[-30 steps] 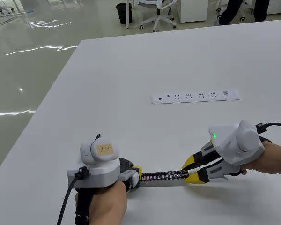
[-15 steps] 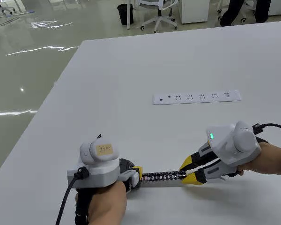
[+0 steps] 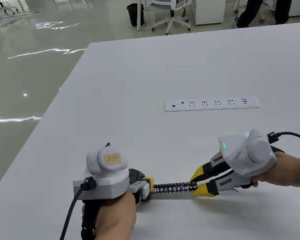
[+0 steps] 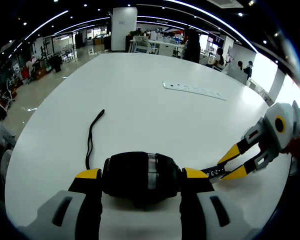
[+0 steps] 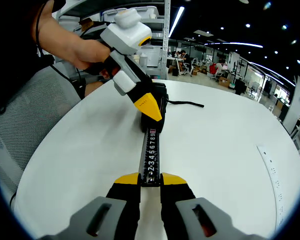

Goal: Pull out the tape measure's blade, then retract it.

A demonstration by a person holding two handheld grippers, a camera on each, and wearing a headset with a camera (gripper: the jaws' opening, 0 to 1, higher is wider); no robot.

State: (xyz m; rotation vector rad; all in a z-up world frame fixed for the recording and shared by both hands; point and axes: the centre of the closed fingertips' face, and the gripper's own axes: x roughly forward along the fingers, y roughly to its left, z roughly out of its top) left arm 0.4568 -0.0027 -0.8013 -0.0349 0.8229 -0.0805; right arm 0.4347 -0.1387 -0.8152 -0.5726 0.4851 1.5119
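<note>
near the front edge of the desk [image 3: 140, 100] the left tool [image 4: 141, 175] is clamped on the black case [image 4: 135, 182] of the tape measure, one yellow tip pressed to each side. the case is low at the desk surface, though whether it rests on it or hangs just above cannot be told. just to the right, the right tool [image 3: 199, 182] is pinched narrow on the blade [image 5: 151, 157], gripping its free end so that the printed numbers run straight from its tips back to the mouth of the case. only a short stretch of blade shows between the two tools, so this looks like the pull-out step, with most of the travel yet to come and the retract not yet begun. the next move probably calls for the right tool to draw away from the case along the line of the blade, flat and without twist. the left tool would need to keep the case from sliding or turning after it. on the return, the right tool should ease the blade home rather than let it snap. as for containers, the case is the one holder at work here, and the rest of the blade is presumably wound inside it, out of sight. a thin black cord [image 4: 92, 135] trails from the case across the desk. a white power strip [image 3: 212, 103] lies well apart, farther up the desk. a dark bin [image 3: 134, 12] stands on the floor beyond; its contents cannot be made out.
</note>
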